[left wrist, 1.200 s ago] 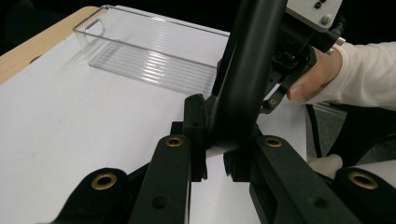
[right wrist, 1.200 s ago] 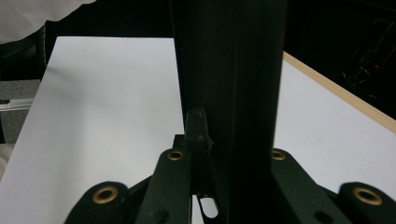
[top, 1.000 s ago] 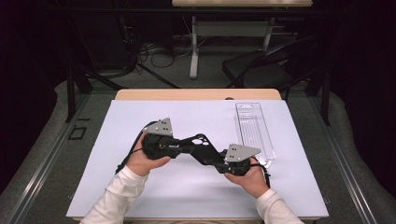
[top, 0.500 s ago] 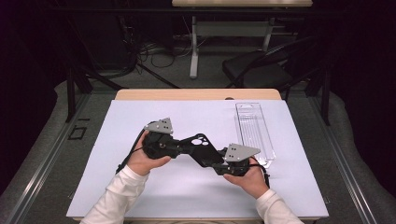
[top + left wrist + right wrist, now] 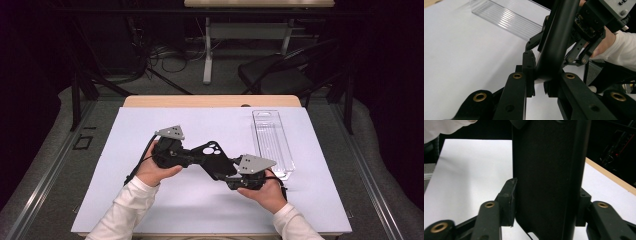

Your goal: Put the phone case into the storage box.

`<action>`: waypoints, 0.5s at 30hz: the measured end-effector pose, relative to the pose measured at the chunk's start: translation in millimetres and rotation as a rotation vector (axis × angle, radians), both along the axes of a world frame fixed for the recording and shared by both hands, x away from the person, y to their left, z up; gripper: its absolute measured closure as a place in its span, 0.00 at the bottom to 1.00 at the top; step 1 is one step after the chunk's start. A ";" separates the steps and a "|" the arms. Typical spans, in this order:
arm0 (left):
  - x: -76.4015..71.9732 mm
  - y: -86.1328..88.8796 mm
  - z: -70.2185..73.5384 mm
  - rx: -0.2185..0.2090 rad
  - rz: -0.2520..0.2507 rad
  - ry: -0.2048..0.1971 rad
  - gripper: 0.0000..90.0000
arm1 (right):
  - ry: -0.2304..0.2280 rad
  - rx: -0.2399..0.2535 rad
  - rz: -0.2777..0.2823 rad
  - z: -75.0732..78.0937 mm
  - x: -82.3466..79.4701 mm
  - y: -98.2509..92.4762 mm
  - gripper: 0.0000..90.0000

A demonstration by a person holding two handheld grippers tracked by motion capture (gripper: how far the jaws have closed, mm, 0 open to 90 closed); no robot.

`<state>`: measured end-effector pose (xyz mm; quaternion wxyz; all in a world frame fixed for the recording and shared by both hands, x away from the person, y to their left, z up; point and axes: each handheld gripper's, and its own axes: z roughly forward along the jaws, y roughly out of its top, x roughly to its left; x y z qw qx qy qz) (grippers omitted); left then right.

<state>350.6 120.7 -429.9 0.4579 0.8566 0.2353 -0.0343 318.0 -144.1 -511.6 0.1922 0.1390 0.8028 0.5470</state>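
High view shows us a black phone case (image 5: 214, 159) held up off the white table (image 5: 125, 200), spanning between our two hands near the middle of it. We judge it a light, thin shell: stiff enough to keep its shape, yet likely to flex or twist if the two ends are pulled against each other, and its smooth skin looks slippery. The long side edges seem the safest places to grip.

Our left hand-held gripper (image 5: 537, 77) is clamped on one end of the case, pads pressing its edge. Our right hand-held gripper (image 5: 546, 202) has the other end between its jaws, which have just been opening; the pads sit at the case's sides, and we cannot tell whether they press on it.

A clear plastic tray (image 5: 272, 142) lies apart on the table, beyond the right hand.
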 end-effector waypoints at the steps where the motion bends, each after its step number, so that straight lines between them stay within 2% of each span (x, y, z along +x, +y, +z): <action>1: 0.3 -0.2 -0.6 0.000 0.001 0.003 0.90 | -0.001 -0.002 -0.004 0.2 -0.2 0.2 0.52; 15: 5.9 3.1 -2.9 0.022 0.030 0.058 0.90 | -0.003 -0.012 -0.052 1.0 1.3 -1.6 0.46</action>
